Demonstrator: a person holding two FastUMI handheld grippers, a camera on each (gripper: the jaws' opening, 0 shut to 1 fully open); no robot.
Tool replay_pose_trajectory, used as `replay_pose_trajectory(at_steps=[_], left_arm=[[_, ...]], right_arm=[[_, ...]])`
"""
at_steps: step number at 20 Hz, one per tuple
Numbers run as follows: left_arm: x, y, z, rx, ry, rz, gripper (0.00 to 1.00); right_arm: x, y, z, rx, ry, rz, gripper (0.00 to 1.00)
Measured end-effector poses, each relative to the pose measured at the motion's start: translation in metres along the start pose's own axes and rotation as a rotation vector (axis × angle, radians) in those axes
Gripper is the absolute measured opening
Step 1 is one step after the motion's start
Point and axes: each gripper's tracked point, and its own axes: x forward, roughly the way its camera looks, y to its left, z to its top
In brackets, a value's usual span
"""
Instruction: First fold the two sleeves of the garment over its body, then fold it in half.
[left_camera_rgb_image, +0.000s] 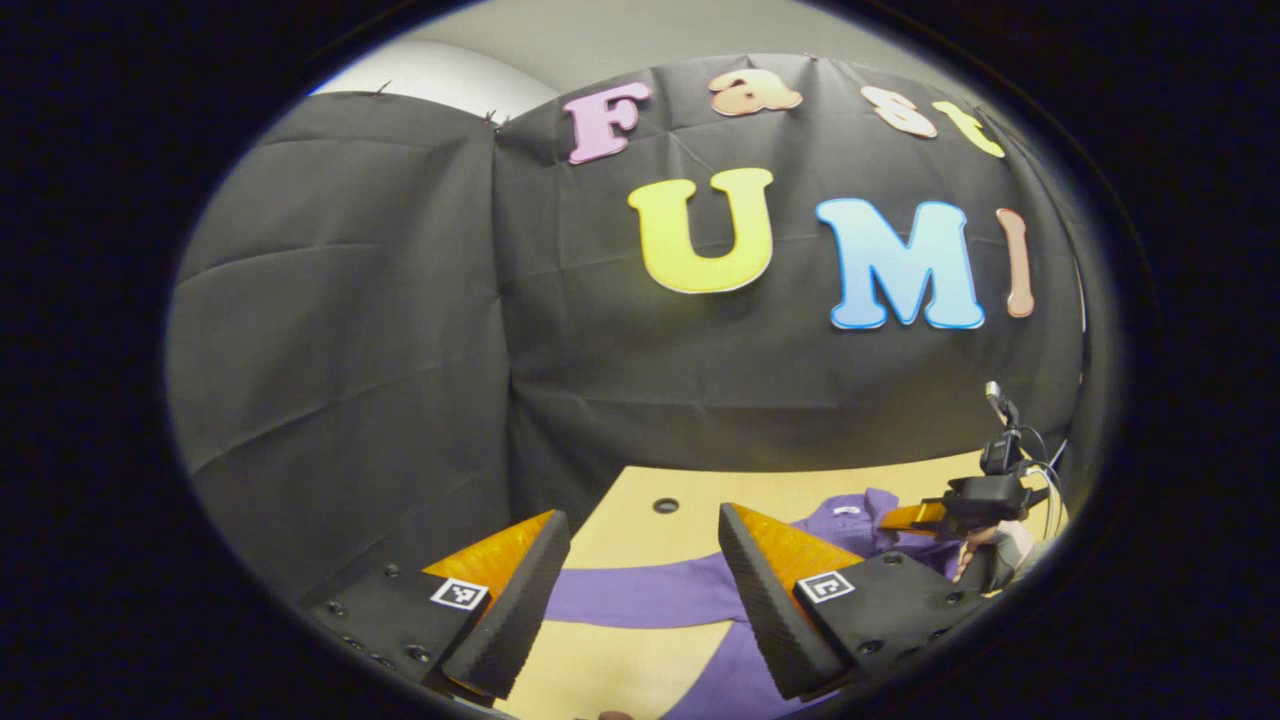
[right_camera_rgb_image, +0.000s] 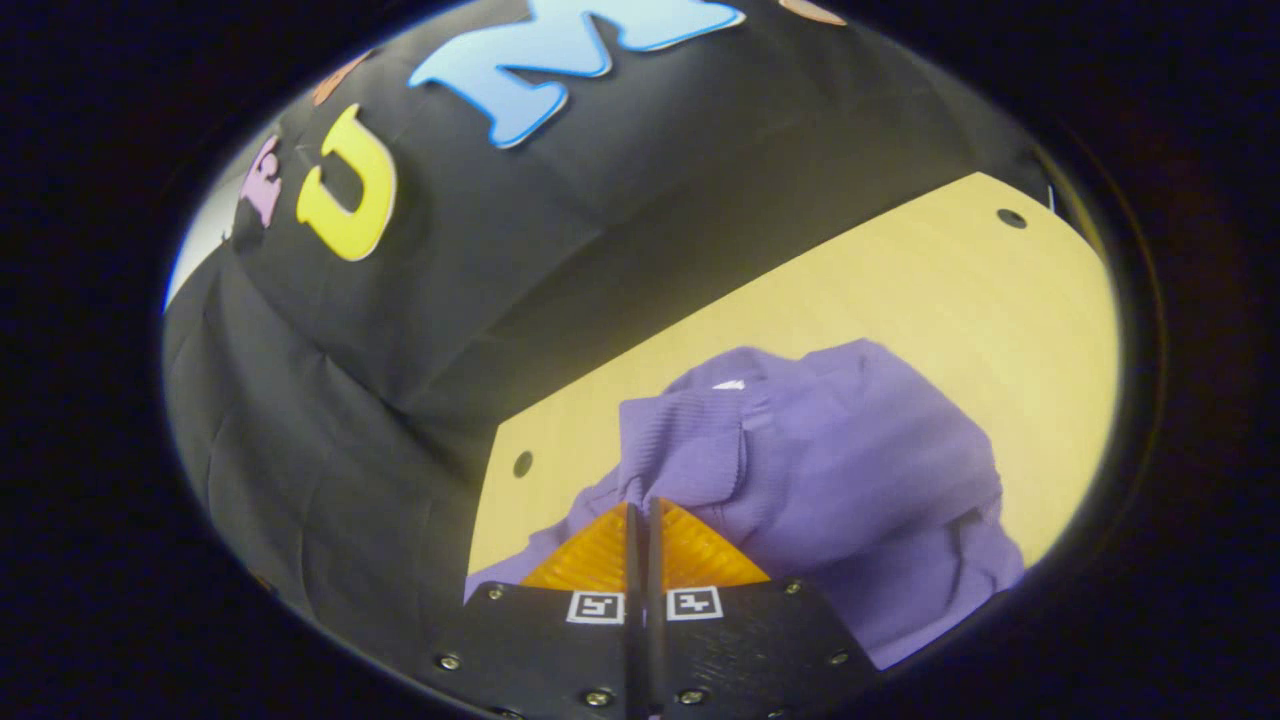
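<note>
A black cloth wall (left_camera_rgb_image: 400, 330) hangs in creased panels behind a pale wooden tabletop (right_camera_rgb_image: 900, 300). Round holes (left_camera_rgb_image: 666, 506) are drilled near the tabletop's far edge. Above the cloth shows a plain grey wall (left_camera_rgb_image: 600, 40).

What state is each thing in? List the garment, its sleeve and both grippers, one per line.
left gripper: open, fingers spread, above the sleeve, holding nothing.
right gripper: fingers closed together at bunched purple fabric; whether they pinch it cannot be told.
purple garment: rumpled, lying on the table, not yet folded flat.
sleeve: stretched out flat across the table.
</note>
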Motion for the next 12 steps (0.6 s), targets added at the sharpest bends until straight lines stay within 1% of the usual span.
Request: replay_pose_trajectory(at_steps=[2,6,8,12], left_arm=[[0.001,0.036,-0.006,-0.005,0.005,0.035,0.98],[0.002,0.102,-0.025,-0.017,0.021,0.096,0.98],[0.004,0.127,-0.036,-0.024,0.033,0.122,0.98],[0.012,0.168,-0.054,-0.035,0.051,0.156,0.99]], right_arm=[[-0.003,-0.001,0.001,-0.033,0.039,0.028,0.01],[-0.019,-0.008,0.014,-0.095,0.119,0.036,0.01],[-0.026,-0.009,0.019,-0.117,0.156,0.022,0.01],[-0.022,-0.009,0.013,-0.160,0.209,-0.014,0.01]])
